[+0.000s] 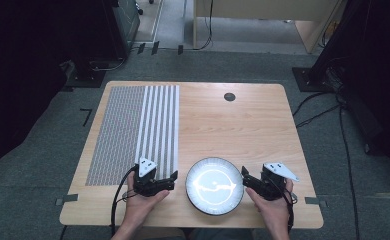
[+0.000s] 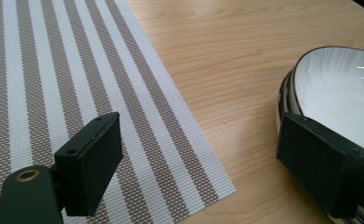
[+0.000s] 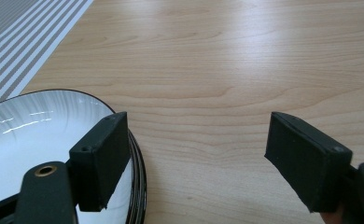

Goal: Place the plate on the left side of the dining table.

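Note:
A round white plate [image 1: 214, 186] with a dark rim lies near the front edge of the wooden table, between my two grippers. My left gripper [image 1: 172, 179] is just left of it, pointing right, and is open; in the left gripper view [image 2: 199, 163] one jaw hangs over the striped placemat [image 2: 77, 70] and the other over the plate's rim [image 2: 285, 88]. Nothing is between its jaws. My right gripper [image 1: 245, 178] is at the plate's right side, pointing left, also open. In the right gripper view [image 3: 199, 158] its left jaw overlaps the plate's rim [image 3: 138, 158], and its right jaw is over bare wood.
The grey and white striped placemat [image 1: 133, 130] covers the left part of the table [image 1: 243, 125]. A dark round cable hole [image 1: 229, 96] sits near the far edge. Bare wood stretches beyond the plate. Grey carpet and cables surround the table.

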A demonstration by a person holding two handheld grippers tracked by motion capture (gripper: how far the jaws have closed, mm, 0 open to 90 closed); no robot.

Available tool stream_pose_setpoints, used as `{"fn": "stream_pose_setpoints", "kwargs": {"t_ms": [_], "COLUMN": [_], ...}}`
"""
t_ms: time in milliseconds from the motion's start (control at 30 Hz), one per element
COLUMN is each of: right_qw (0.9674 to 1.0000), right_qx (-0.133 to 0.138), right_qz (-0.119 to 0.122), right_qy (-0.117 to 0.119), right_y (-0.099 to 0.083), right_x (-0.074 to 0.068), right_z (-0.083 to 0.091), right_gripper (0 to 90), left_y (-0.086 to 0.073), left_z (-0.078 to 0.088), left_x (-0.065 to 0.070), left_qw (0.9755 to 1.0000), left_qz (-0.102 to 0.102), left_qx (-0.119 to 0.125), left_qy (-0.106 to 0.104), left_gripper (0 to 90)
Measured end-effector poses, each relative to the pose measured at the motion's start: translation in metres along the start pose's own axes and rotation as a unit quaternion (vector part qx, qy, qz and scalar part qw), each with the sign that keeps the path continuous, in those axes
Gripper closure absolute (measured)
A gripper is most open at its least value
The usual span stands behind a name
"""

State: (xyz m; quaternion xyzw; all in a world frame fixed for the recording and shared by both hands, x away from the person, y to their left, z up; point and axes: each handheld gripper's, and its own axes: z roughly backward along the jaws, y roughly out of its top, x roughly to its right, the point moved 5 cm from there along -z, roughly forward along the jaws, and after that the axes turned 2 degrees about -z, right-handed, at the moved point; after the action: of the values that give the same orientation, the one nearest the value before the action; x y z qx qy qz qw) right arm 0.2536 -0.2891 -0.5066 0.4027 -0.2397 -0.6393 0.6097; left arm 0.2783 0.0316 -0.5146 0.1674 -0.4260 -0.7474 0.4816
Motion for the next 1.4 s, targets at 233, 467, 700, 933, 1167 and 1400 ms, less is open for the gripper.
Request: {"fn": "stream_pose_setpoints", "kwargs": {"t_ms": [233, 467, 700, 933, 1167, 1400], "right_qw": [1.0, 0.9999, 0.9997, 0.9992, 0.9994, 0.9978], "right_qx": [0.001, 0.0, 0.008, -0.007, -0.016, -0.012], "right_qz": [0.002, 0.004, 0.0, 0.007, 0.009, -0.014], "right_qy": [0.005, 0.011, 0.024, 0.039, 0.029, 0.063], "right_y": [-0.001, -0.002, -0.002, -0.011, -0.019, -0.024], "right_x": [-0.005, -0.01, -0.014, -0.02, -0.024, -0.028], "right_z": [0.0, 0.0, 0.002, -0.002, -0.004, 0.0], "right_gripper": [23.1, 26.7, 31.6, 32.5, 51.6, 73.2], "left_y": [0.0, 0.0, -0.001, -0.003, -0.008, -0.011], "left_z": [0.0, -0.004, -0.006, -0.007, -0.012, -0.015], "left_x": [0.007, 0.016, 0.026, 0.042, 0.052, 0.056], "left_qw": [0.9999, 0.9997, 0.9992, 0.9984, 0.9973, 0.9969], "left_qz": [0.001, -0.007, -0.005, -0.015, -0.024, -0.031], "left_qx": [0.002, -0.001, -0.004, -0.005, -0.017, -0.024], "left_qy": [-0.012, -0.024, -0.039, -0.053, -0.067, -0.069], "left_gripper": [14.5, 14.7, 15.0, 21.6, 38.6, 59.3]}}
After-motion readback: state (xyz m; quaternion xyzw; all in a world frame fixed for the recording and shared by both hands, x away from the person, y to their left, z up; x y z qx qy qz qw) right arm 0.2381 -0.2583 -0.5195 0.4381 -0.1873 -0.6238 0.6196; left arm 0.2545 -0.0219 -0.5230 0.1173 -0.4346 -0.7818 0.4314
